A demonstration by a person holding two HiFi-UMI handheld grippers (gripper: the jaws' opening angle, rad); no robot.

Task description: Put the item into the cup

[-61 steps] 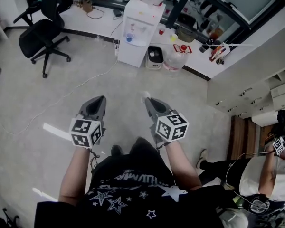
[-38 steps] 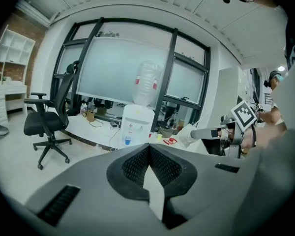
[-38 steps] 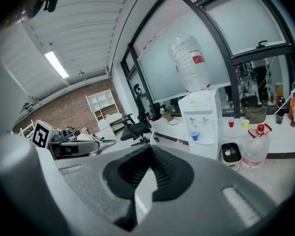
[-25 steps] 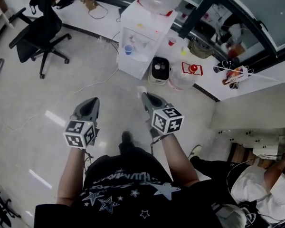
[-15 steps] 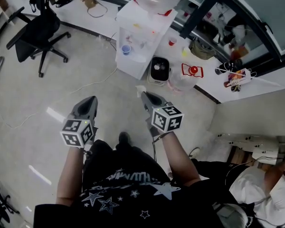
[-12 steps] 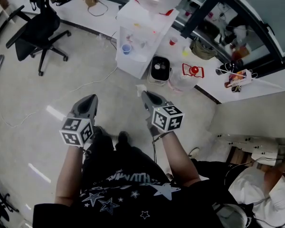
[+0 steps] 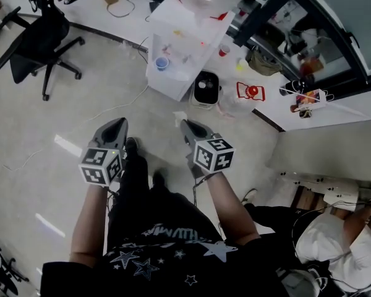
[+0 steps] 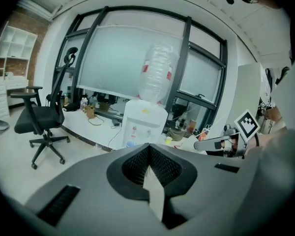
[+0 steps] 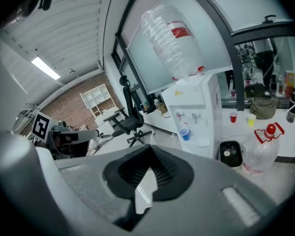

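Observation:
In the head view my right gripper (image 7: pixel 183 124) is held out over the floor, shut on a small white item (image 7: pixel 179 116) that sticks out at its tip. My left gripper (image 7: pixel 119 124) is beside it, shut with nothing showing in it. A blue cup (image 7: pixel 161 62) stands on the tray of the white water dispenser (image 7: pixel 184 42) ahead. From the right gripper view that blue cup (image 9: pixel 185 133) is beyond the jaws of the right gripper (image 9: pixel 150 148). The left gripper (image 8: pixel 148 146) also faces the dispenser (image 8: pixel 143 124).
A red cup (image 7: pixel 224 51) and a yellow cup (image 7: pixel 243 64) stand on the low white ledge right of the dispenser. A black bin (image 7: pixel 205 90) and a water jug (image 7: pixel 244 94) sit on the floor there. An office chair (image 7: pixel 34 42) is far left; another person (image 7: pixel 334 246) is at the right.
The person has walked forward, so the dispenser and cups are nearer. Both grippers stay shut and side by side, the white item still at the right one's tip.

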